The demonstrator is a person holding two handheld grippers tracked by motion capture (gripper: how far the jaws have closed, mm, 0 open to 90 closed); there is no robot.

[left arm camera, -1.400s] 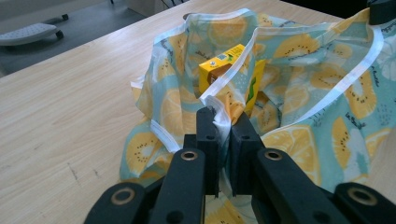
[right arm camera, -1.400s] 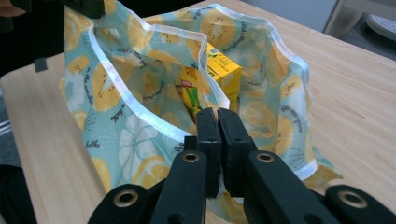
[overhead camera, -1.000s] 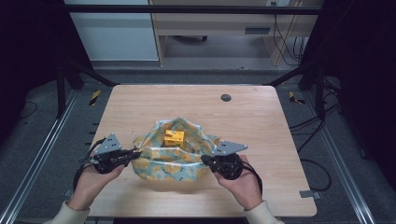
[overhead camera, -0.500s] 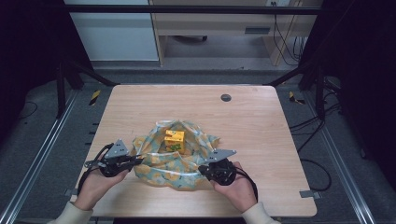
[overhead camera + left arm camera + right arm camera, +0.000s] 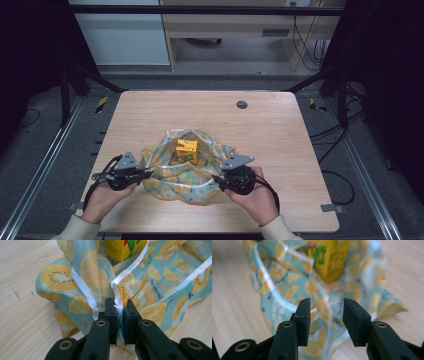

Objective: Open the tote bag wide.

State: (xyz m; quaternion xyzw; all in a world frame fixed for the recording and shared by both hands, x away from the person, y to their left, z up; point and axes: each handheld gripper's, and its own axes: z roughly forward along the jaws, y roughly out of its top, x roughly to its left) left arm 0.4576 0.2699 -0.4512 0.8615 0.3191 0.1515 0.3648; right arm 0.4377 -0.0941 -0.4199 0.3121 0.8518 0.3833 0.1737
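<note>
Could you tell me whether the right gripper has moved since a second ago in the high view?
Yes. The right gripper has come toward the table's near edge, farther from the dark grommet; its jaws stand open at the fruit-print bag.

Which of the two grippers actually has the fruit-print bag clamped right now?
The left gripper: its jaws are shut on the fruit-print bag at its edge. The right gripper has open jaws.

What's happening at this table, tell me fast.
A person works a fruit-print plastic bag on the wooden table with two tools. The left hand-held gripper is clamped on the bag's edge. The right hand-held gripper is open at the bag's other side. A yellow carton stands inside the bag.
</note>
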